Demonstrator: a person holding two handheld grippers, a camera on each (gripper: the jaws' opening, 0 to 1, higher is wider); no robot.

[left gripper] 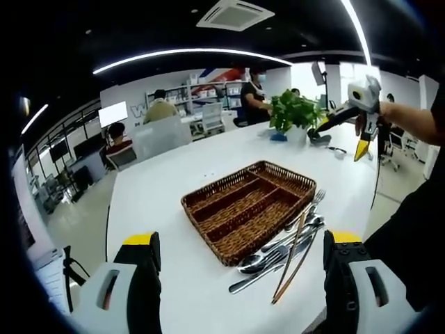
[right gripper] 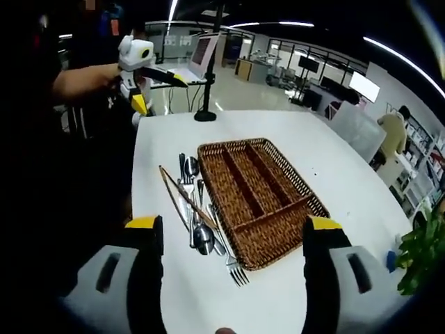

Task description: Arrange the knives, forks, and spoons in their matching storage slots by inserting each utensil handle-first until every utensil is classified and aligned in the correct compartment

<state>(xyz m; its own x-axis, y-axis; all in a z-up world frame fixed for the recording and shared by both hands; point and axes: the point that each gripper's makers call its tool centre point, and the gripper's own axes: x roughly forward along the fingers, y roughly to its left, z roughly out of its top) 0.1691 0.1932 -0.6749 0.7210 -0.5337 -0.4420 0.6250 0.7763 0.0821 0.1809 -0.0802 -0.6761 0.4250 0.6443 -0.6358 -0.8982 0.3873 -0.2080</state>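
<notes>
Left gripper (left gripper: 240, 268) and right gripper (right gripper: 233, 254) — fingers spread, gripping nothing — above white counter (left gripper: 167, 188); cutlery pile (left gripper: 288, 243) beside wicker tray (left gripper: 247, 205).

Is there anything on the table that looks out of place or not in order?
Yes. The cutlery lies in a loose, crossed pile on the table beside the wicker tray, not in its compartments, which hold nothing.

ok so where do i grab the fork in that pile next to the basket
Best guess: grip the fork just below its tines, the end poking clear of the pile. Come from above, on the side away from the wicker basket. Its handle runs under the spoons and chopsticks, so it is hard to pinch there.
</notes>
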